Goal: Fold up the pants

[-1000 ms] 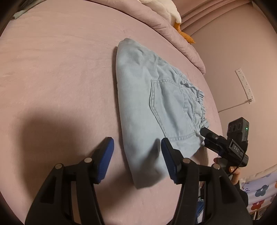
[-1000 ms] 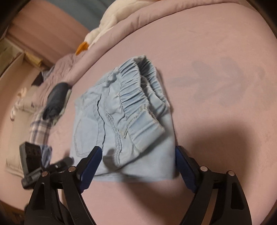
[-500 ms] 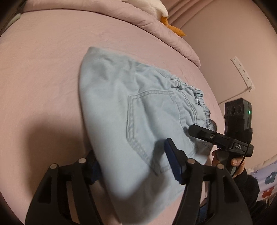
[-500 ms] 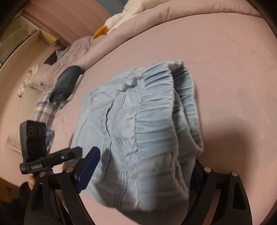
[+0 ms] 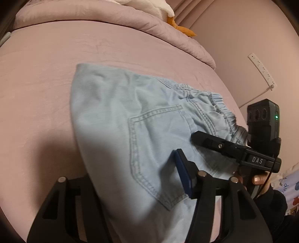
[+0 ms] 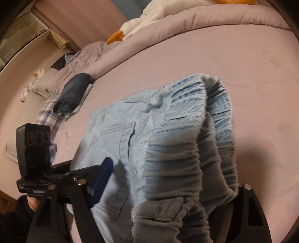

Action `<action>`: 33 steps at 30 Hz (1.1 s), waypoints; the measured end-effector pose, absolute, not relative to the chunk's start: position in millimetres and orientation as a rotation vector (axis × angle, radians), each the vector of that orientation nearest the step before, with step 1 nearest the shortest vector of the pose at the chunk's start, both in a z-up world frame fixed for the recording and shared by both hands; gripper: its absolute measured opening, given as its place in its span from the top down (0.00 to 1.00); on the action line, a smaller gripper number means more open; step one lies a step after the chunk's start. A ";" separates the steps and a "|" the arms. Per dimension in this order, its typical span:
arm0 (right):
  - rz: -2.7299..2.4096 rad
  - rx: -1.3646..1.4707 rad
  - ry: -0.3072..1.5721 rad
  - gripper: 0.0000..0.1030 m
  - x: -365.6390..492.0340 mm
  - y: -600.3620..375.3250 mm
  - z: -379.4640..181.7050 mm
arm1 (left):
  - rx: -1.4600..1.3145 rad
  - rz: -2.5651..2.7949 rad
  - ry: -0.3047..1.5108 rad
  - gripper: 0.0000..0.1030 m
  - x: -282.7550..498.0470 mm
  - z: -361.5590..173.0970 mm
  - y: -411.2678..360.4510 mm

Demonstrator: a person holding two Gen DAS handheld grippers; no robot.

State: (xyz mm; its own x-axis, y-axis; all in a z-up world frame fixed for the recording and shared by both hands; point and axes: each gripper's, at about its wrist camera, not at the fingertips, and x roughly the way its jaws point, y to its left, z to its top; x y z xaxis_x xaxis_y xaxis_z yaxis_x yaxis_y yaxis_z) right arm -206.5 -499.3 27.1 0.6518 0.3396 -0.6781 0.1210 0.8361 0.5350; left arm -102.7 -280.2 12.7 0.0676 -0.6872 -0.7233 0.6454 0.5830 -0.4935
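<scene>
- The folded light-blue pants [image 5: 119, 130] are spread on the pink bed [image 5: 46, 78], and their near edge is gathered between the fingers of both grippers.
- In the left wrist view, the left gripper [image 5: 130, 188] is seen with the pants' near corner bunched between its fingers: the blue pad [image 5: 184, 173] on the right lies against the cloth beside the back pocket [image 5: 158, 149], while the other finger is hidden under the fabric.
- The left gripper's jaws are closing with the pants between them; whether both pads already press the cloth cannot be told.
- In the right wrist view, the right gripper [image 6: 168, 179] is seen straddling the elastic waistband [image 6: 196, 149], which is heaped up between its fingers; the left blue pad [image 6: 101, 179] stands just beside the cloth, and the right finger is covered by the waistband.
- The right gripper's jaws are closing around the waistband; a firm clamp cannot be confirmed.
- Both grippers are pointed down at a slant toward the pants, side by side at the near edge; a hand [image 5: 259, 180] is seen on the right gripper's handle.
- Beyond the pants, bare pink sheet is followed by a rumpled quilt [image 5: 115, 16] along the far side of the bed.
- On the quilt a white plush toy [image 6: 149, 18] with orange parts is lying; left of the pants, at the bed's edge, a dark rolled garment [image 6: 74, 91] rests on plaid cloth [image 6: 48, 110].
</scene>
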 end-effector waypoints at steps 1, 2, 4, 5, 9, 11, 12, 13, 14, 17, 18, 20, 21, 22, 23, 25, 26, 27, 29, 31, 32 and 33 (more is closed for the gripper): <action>0.120 0.587 0.861 0.32 -208.6 -500.0 27.5 | -0.043 -0.991 1.120 0.51 -102.3 12.9 -280.8; 0.102 0.588 0.857 0.38 -211.6 -501.1 28.1 | -0.035 -0.975 1.120 0.55 -102.3 13.1 -280.6; 0.074 0.598 0.849 0.44 -215.0 -501.7 29.0 | -0.014 -0.950 1.112 0.58 -104.3 14.8 -281.3; 0.050 0.594 0.846 0.48 -216.8 -500.5 29.9 | -0.002 -0.939 1.105 0.59 -106.4 16.4 -281.8; -0.012 0.534 0.819 0.60 -220.7 -485.6 42.0 | 0.027 -0.921 1.069 0.68 -114.2 23.8 -280.7; -0.021 0.504 0.791 0.63 -224.2 -478.9 51.1 | 0.028 -0.914 1.052 0.71 -117.0 28.3 -276.1; -0.025 0.491 0.782 0.65 -225.3 -475.7 55.0 | 0.022 -0.911 1.042 0.73 -117.9 31.1 -273.3; -0.028 0.476 0.773 0.66 -227.1 -471.6 59.3 | 0.016 -0.906 1.029 0.73 -119.7 34.7 -268.6; -0.030 0.458 0.763 0.67 -228.9 -466.7 63.2 | 0.014 -0.903 1.019 0.73 -120.5 37.8 -266.1; -0.029 0.414 0.742 0.68 -234.9 -453.3 71.4 | 0.022 -0.887 0.977 0.73 -126.3 50.6 -252.3; -0.024 0.411 0.735 0.68 -236.6 -449.9 73.7 | 0.020 -0.884 0.963 0.73 -128.7 55.4 -247.1; -0.015 0.405 0.719 0.68 -239.7 -441.5 80.4 | 0.024 -0.874 0.939 0.73 -132.3 63.3 -238.7; -0.012 0.400 0.710 0.68 -240.3 -437.5 83.4 | 0.026 -0.867 0.926 0.73 -134.8 67.3 -233.5; -0.011 0.397 0.703 0.68 -238.9 -434.0 85.4 | 0.026 -0.860 0.914 0.73 -136.7 71.4 -227.8; -0.002 0.394 0.691 0.68 -239.8 -430.0 89.3 | 0.028 -0.853 0.906 0.73 -136.5 74.1 -227.4; 0.009 0.388 0.678 0.68 -239.1 -422.2 95.0 | 0.032 -0.835 0.892 0.73 -138.5 79.1 -219.5; 0.017 0.380 0.671 0.68 -238.4 -417.6 98.3 | 0.031 -0.829 0.884 0.73 -139.7 81.8 -213.9; 0.024 0.375 0.667 0.68 -238.1 -413.8 100.3 | 0.029 -0.820 0.875 0.73 -141.8 84.5 -207.4; 0.037 0.360 0.659 0.68 -235.5 -403.5 105.8 | 0.029 -0.804 0.866 0.73 -142.5 88.0 -199.7; 0.054 0.351 0.654 0.68 -233.4 -396.6 108.9 | 0.021 -0.787 0.861 0.73 -142.6 91.7 -193.2; 0.065 0.344 0.654 0.68 -230.2 -392.0 110.9 | 0.016 -0.780 0.860 0.73 -141.6 92.4 -189.0; 0.072 0.338 0.655 0.68 -232.1 -388.5 111.9 | 0.010 -0.773 0.858 0.73 -140.6 93.1 -183.7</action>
State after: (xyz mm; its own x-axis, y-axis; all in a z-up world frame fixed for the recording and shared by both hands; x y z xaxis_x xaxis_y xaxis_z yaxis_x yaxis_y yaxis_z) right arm -232.1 -388.5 111.9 0.7926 0.1710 -0.5852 0.0402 0.9431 0.3301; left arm -140.6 -183.7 93.1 0.4045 -0.6083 -0.6829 0.6159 0.7332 -0.2883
